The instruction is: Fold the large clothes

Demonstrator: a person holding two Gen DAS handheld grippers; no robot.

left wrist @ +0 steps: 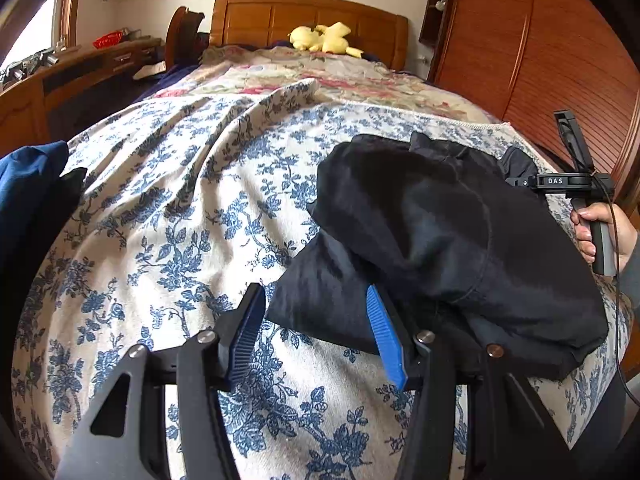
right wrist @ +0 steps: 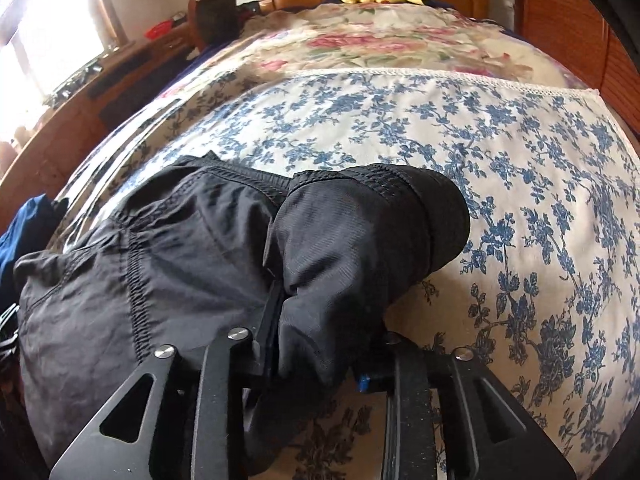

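A black garment (left wrist: 440,236) lies bunched on the blue-flowered bedspread (left wrist: 180,200). My left gripper (left wrist: 316,320) is open, its blue pads (left wrist: 386,336) wide apart, with a corner of the garment lying between them. In the right wrist view the same black garment (right wrist: 180,248) is draped over my right gripper (right wrist: 320,344), which hides the fingertips; the fabric looks caught between the fingers. The right gripper's body (left wrist: 576,180) shows in the left wrist view, held by a hand at the garment's far right side.
A blue cloth (left wrist: 28,184) lies at the bed's left edge. A yellow plush toy (left wrist: 324,38) sits by the wooden headboard (left wrist: 308,16). A wooden wardrobe (left wrist: 540,48) stands to the right, a desk (left wrist: 80,72) to the left.
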